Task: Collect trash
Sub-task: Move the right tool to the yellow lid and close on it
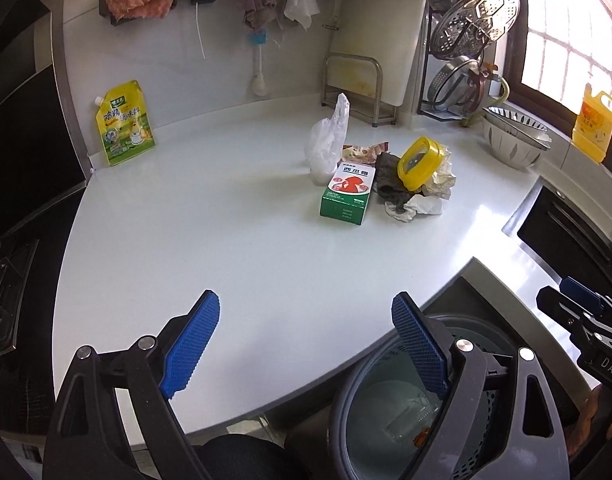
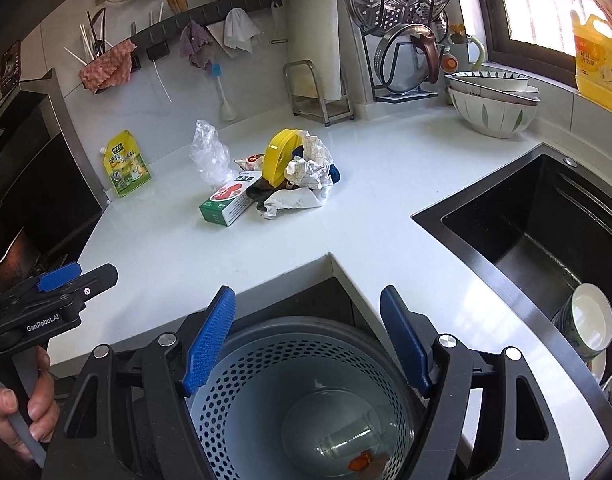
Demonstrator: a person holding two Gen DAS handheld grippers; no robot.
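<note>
- Nearest, the right gripper (image 2: 306,340) hangs over the perforated bin (image 2: 266,364), jaws spread wide and empty — a clear bottle (image 2: 346,436) already lies at the bottom.
- The left gripper (image 1: 306,340) hovers above the counter's (image 1: 186,240) near edge, equally wide, holding nothing.
- Farther back, the remaining trash sits heaped mid-counter — green box (image 1: 348,196), yellow lid (image 1: 420,164), crumpled paper (image 1: 422,204), plastic bag (image 1: 328,140) — probably gathered for easy picking.

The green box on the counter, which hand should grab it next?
Probably left: the left gripper, open and empty, hangs over the counter facing the green box; the right gripper hangs over the bin.
</note>
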